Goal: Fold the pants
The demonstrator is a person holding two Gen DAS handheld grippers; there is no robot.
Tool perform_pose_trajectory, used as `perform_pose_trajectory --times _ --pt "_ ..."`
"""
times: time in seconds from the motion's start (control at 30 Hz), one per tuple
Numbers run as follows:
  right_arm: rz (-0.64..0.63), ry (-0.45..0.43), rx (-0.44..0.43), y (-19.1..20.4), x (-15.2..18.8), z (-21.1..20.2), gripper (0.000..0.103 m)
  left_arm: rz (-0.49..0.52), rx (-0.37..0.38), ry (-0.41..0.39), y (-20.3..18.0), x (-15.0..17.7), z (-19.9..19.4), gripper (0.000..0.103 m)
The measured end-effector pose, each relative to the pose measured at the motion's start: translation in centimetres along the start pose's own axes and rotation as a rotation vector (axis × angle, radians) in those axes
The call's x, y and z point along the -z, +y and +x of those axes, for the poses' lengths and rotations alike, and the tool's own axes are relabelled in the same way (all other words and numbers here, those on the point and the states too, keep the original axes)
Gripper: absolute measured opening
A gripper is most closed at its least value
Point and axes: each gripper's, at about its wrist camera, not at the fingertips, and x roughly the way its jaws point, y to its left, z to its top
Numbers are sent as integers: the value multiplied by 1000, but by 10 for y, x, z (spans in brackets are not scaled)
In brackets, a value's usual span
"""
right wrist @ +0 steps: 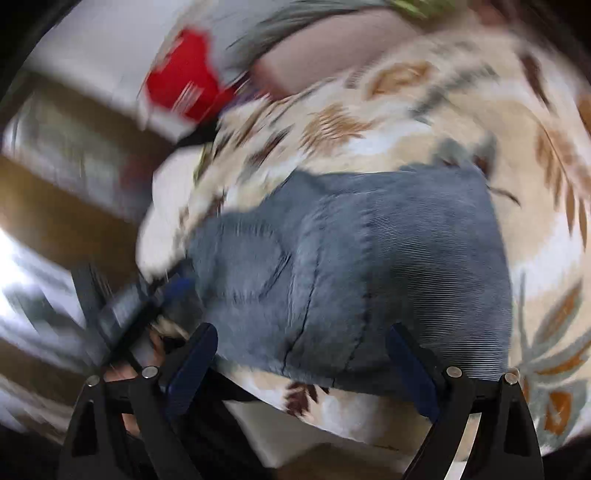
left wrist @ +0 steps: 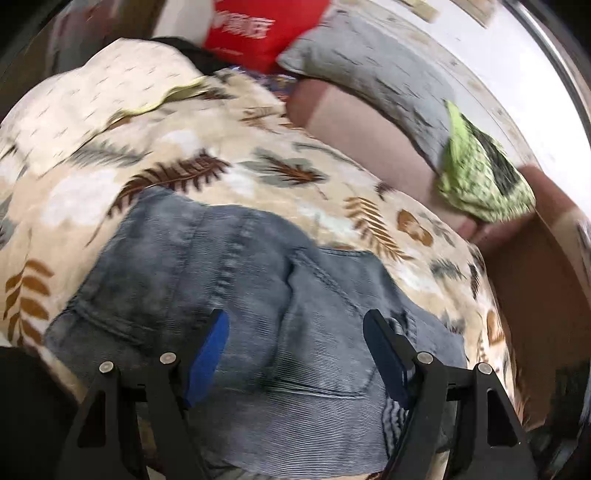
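Observation:
The pants (left wrist: 236,295) are grey-blue denim, lying in a folded bundle on a leaf-print blanket (left wrist: 192,162). In the left wrist view my left gripper (left wrist: 295,325) hovers just above the denim, open, with nothing between its blue pads. The right wrist view is smeared by motion. It shows the same pants (right wrist: 369,266) ahead of my right gripper (right wrist: 303,332), which is open and empty over the near edge of the bundle. A blurred dark tool with a blue pad, likely the left gripper (right wrist: 173,291), sits at the left side of the pants, a hand (right wrist: 122,373) below it.
A red bag (left wrist: 255,29), a grey pillow (left wrist: 369,74) and a green patterned cloth (left wrist: 476,173) lie beyond the blanket on a pinkish-brown cushion (left wrist: 354,125). A brown surface (left wrist: 535,288) runs along the right. Blurred furniture (right wrist: 55,184) fills the left of the right wrist view.

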Motion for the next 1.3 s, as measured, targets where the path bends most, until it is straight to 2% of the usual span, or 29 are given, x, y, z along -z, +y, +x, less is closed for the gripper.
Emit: perform_pose_trajectory --times 0.1,0.17,0.2,0.3,0.4,0.47,0.6,0.67,0.83,0.93,1.0,1.07,1.1,1.13,1.2,1.3 --pt "-125 61 51 16 19 18 76 13 -1 -4 -1 2 -2 76" --pt "-193 78 98 21 26 28 68 32 8 -2 -5 6 -3 76" --pt "-217 87 108 24 27 33 61 42 10 -1 -8 7 -3 76" --pt "-293 85 136 36 31 41 57 54 7 -3 -10 8 -4 76" --pt "-319 87 195 35 27 49 48 56 4 0 -9 8 -2 76" --pt "-287 89 178 28 25 53 42 60 2 -1 -10 8 -2 76" --pt "-212 100 99 18 19 53 18 62 1 7 -10 9 1 76" --pt "-165 100 58 12 17 49 16 64 -2 12 -10 10 3 76" --pt "-111 51 -64 10 18 22 15 67 -20 -9 -11 9 3 76" --pt "-112 123 -41 2 29 47 20 94 -16 -1 -21 10 5 76" --pt "-19 89 -117 -15 32 51 20 127 -7 9 -32 12 5 76" --pt "26 71 -170 -18 29 39 39 159 4 4 -45 15 2 76" --pt "41 50 -195 -19 28 31 63 170 15 9 -53 16 1 76" --pt "60 26 -221 -22 27 21 69 182 37 21 -63 18 0 76" --pt "123 -42 -278 -36 23 -4 69 213 82 46 -82 24 0 76" --pt "271 -144 -311 -74 14 -34 69 280 124 98 -111 41 5 76"
